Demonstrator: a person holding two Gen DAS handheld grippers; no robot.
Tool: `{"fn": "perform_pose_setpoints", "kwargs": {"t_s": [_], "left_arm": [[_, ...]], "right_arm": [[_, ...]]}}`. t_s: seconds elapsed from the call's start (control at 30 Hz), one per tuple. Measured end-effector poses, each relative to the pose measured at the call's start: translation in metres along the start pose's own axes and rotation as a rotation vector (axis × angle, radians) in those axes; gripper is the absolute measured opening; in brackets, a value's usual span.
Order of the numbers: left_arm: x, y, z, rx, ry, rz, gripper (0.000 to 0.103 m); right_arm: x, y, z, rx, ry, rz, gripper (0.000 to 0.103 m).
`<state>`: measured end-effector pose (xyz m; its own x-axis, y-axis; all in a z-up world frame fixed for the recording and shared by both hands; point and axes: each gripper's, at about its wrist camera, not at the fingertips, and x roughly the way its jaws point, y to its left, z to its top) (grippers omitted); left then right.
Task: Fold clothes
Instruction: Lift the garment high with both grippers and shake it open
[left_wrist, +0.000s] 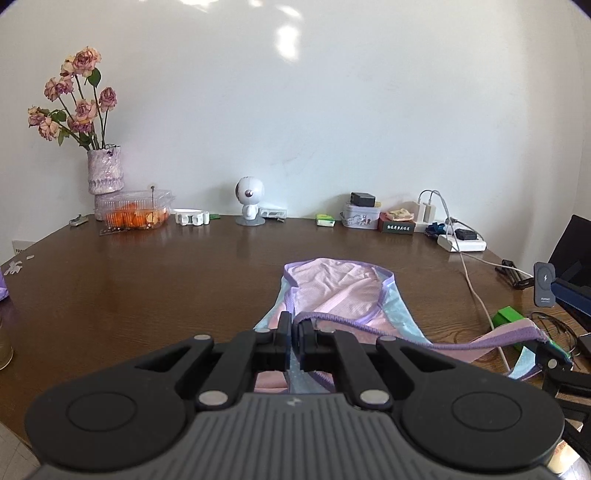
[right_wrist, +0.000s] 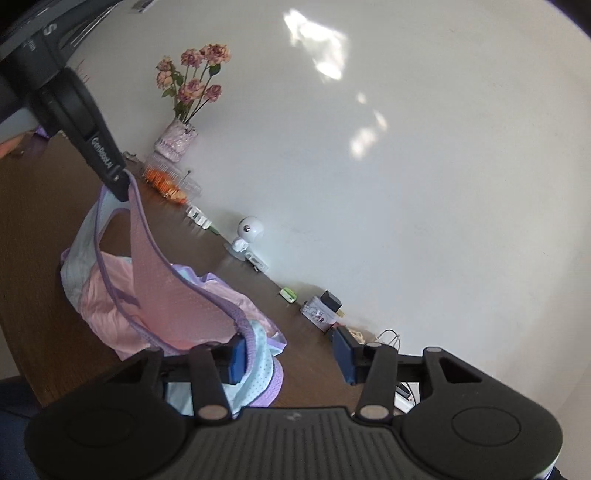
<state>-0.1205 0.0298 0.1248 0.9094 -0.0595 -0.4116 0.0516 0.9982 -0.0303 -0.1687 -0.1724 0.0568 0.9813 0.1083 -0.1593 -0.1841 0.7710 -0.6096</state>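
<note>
1. Left gripper (left_wrist: 293, 334): its jaws are pressed together on the purple trim of the garment (left_wrist: 332, 291), a pink, pale-blue and lilac top. From that pinch the fabric falls away ahead of the jaws and lies spread on the table (left_wrist: 147, 280).
2. Between the two grippers a purple-edged strap runs taut to the right. That pull likely keeps the edge straight for a fold.
3. Right gripper (right_wrist: 291, 363): its jaws stand apart. The left blue pad touches the fabric, the other is well clear, so nothing is clamped here.
4. In the right wrist view the pink panel hangs lifted from the other gripper, and the rest is bunched below. It reads as mid-fold; how far along, I can't tell.
</note>
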Motion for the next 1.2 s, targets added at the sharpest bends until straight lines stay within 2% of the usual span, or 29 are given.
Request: {"fn": "perform_pose_setpoints", "kwargs": {"t_s": [0.07,0.1,0.13,0.17,0.33,0.4,0.47,0.57,0.73,0.83,0.9,1.03,1.2], "left_arm": [[-0.002,-0.006,-0.007,0.027,0.021,-0.016,0.004],[-0.003,-0.009,-0.011,0.043,0.035,-0.024,0.004],[-0.004,-0.013,-0.015,0.058,0.049,-0.032,0.004],[-0.004,-0.016,-0.021,0.074,0.069,-0.031,0.004],[0.003,-0.02,-0.069,0.114,0.193,0.021,0.004],[0.0,-0.017,-0.08,0.104,0.204,0.045,0.004],[0.0,-0.018,-0.084,0.12,0.202,0.063,0.011],[0.004,-0.021,-0.087,0.171,0.221,0.092,0.017],[0.006,-0.02,-0.086,0.165,0.229,0.074,0.013],[0.007,-0.011,-0.069,0.098,0.216,0.029,0.007],[0.008,-0.002,-0.045,0.06,0.192,-0.023,0.006],[-0.011,0.012,0.022,0.066,0.071,-0.097,0.004],[-0.051,0.01,0.103,0.126,-0.079,-0.132,0.004]], "right_arm": [[0.0,-0.004,-0.004,0.015,0.031,-0.004,0.038],[0.001,-0.005,-0.008,0.027,0.05,0.009,0.019],[0.002,-0.005,-0.011,0.039,0.07,0.023,0.005],[0.003,-0.006,-0.015,0.052,0.09,0.036,0.003],[0.005,0.002,-0.03,0.097,0.112,0.115,0.003],[0.006,0.005,-0.037,0.115,0.12,0.146,0.003],[0.007,0.008,-0.043,0.132,0.129,0.178,0.003],[0.016,0.009,-0.047,0.163,0.188,0.209,0.003],[0.014,0.002,-0.049,0.201,0.194,0.225,0.003],[0.019,-0.001,-0.045,0.182,0.18,0.22,0.003],[0.024,-0.011,-0.036,0.185,0.157,0.231,0.003],[0.024,-0.063,0.015,0.212,-0.011,0.245,0.003],[0.009,-0.122,0.081,0.164,-0.205,0.233,0.004]]}}
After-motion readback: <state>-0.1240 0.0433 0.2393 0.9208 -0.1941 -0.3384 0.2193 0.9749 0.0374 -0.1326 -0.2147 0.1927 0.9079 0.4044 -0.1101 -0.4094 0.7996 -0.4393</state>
